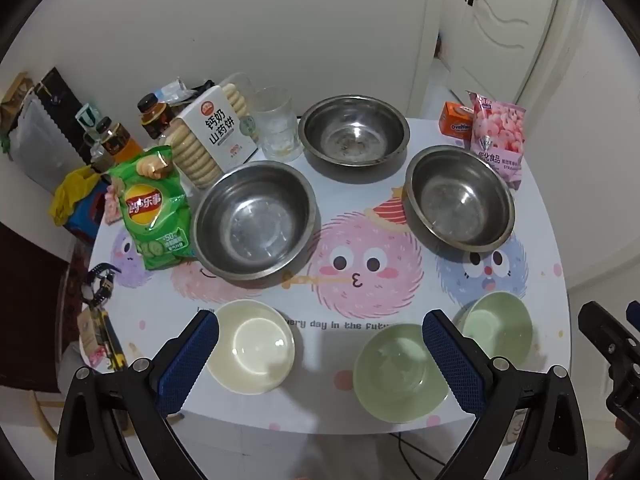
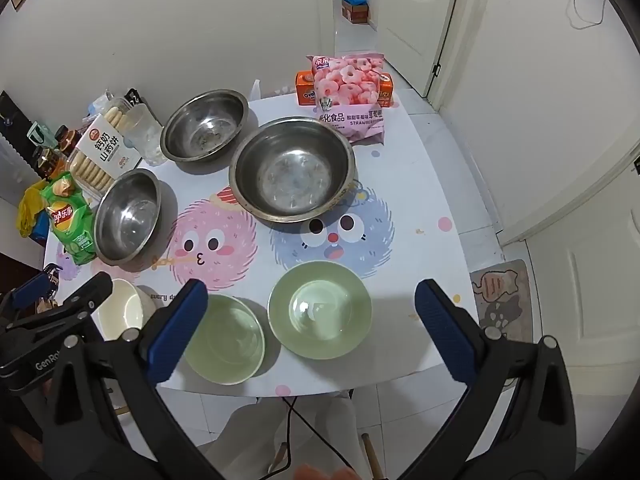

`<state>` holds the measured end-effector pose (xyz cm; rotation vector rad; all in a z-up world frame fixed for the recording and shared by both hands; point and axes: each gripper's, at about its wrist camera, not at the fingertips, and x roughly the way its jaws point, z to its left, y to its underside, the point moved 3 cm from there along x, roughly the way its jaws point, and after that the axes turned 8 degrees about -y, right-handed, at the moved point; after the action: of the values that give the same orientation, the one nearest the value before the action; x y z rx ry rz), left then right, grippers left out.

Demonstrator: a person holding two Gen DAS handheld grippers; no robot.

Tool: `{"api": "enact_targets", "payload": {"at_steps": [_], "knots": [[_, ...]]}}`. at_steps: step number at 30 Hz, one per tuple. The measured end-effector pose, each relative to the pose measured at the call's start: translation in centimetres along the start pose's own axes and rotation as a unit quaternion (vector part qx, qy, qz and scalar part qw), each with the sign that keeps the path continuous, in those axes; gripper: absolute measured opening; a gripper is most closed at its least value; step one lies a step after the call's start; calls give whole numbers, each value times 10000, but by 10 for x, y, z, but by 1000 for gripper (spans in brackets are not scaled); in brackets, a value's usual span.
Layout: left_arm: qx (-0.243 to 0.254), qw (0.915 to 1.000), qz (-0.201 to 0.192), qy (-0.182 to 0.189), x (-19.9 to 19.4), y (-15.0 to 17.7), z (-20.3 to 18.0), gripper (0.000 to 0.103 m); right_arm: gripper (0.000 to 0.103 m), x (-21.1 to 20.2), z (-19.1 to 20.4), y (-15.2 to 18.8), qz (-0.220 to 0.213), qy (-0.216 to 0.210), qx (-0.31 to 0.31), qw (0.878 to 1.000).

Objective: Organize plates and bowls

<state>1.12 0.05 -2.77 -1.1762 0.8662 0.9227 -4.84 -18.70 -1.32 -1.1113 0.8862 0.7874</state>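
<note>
Three steel bowls stand on the table: a left one (image 1: 254,221) (image 2: 127,216), a far one (image 1: 354,130) (image 2: 205,125) and a right one (image 1: 459,197) (image 2: 293,174). Along the near edge sit a cream bowl (image 1: 253,345) (image 2: 120,309) and two green bowls, one nearer (image 1: 396,374) (image 2: 225,338) and one to the right (image 1: 498,327) (image 2: 319,309). My left gripper (image 1: 318,330) hangs open above the near edge between the cream and nearer green bowls. My right gripper (image 2: 311,300) is open above the green bowls, holding nothing.
A green chips bag (image 1: 154,210), a biscuit box (image 1: 212,134), a glass (image 1: 278,124) and bottles (image 1: 116,136) crowd the back left. A pink snack bag (image 2: 349,92) and an orange box (image 1: 456,122) stand at the back right. A wall runs behind; a doorway (image 2: 356,4) lies far right.
</note>
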Motion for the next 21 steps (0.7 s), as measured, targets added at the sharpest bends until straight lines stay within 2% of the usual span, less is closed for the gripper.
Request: {"api": "enact_targets", "payload": {"at_steps": [1, 8, 21], "knots": [[51, 9998, -86, -185, -1, 0, 0, 103, 103, 0, 1, 0, 2, -6, -2, 10000], [16, 10000, -50, -73, -1, 0, 2, 103, 103, -1, 2, 1, -6, -17, -4, 10000], [-46, 9999, -33, -142, 1, 2, 6, 103, 103, -3, 2, 0, -13, 39, -31, 10000]]}}
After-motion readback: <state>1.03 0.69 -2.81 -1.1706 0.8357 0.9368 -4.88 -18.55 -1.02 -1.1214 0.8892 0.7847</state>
